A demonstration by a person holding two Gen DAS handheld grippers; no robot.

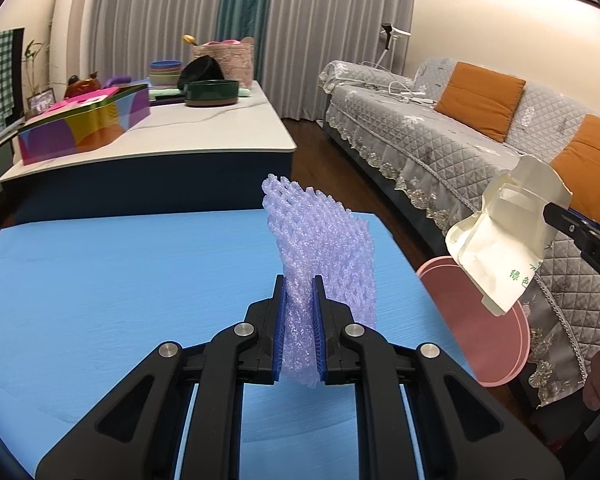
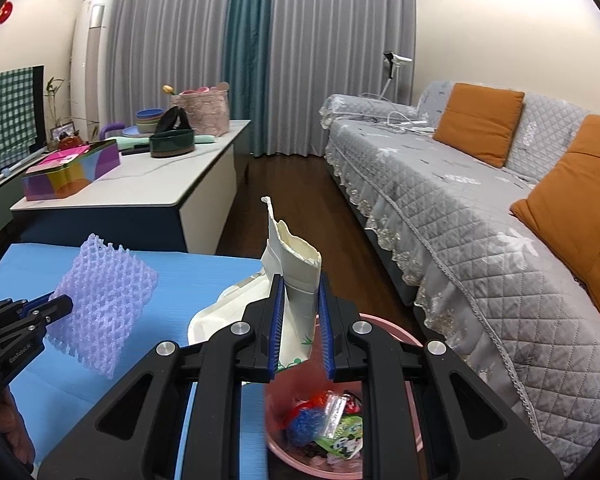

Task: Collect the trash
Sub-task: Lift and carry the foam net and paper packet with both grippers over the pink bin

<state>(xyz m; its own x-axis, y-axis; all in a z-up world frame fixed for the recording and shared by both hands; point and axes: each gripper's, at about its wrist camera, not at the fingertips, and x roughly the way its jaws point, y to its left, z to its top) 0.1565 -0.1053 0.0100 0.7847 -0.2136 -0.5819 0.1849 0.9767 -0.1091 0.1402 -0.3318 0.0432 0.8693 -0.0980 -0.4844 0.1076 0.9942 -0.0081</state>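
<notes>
Trash in both grippers, lifted clear of the blue table (image 1: 100,280). Purple foam net (image 1: 320,248) pinched upright in the left gripper (image 1: 300,316), blue pads pressed into its lower end, mesh fanning up and away above the near right part of the table. Same net seen from the right wrist camera as a flat lattice sheet (image 2: 104,304), out to the left over the blue surface, clamped at its near left edge by the left gripper (image 2: 60,306).

Cream paper carton (image 2: 296,288), torn and crumpled, squeezed between the fingers of the right gripper (image 2: 300,320); ragged top pointing up, printed end hanging down. Directly below: pink bin (image 2: 380,330) on the dark floor, just beside the table's right edge, already loaded with coloured wrappers (image 2: 332,424). From the left wrist camera, carton (image 1: 504,240) dangling at far right from the right gripper's black finger (image 1: 568,220), over the pink bin's rim (image 1: 496,344).

Beyond, far left: white-topped table (image 1: 220,132) carrying a colourful box (image 1: 84,124) and a dark green bowl (image 1: 212,92). Along the right: grey quilted sofa (image 2: 460,208) with orange cushions (image 2: 480,120).
</notes>
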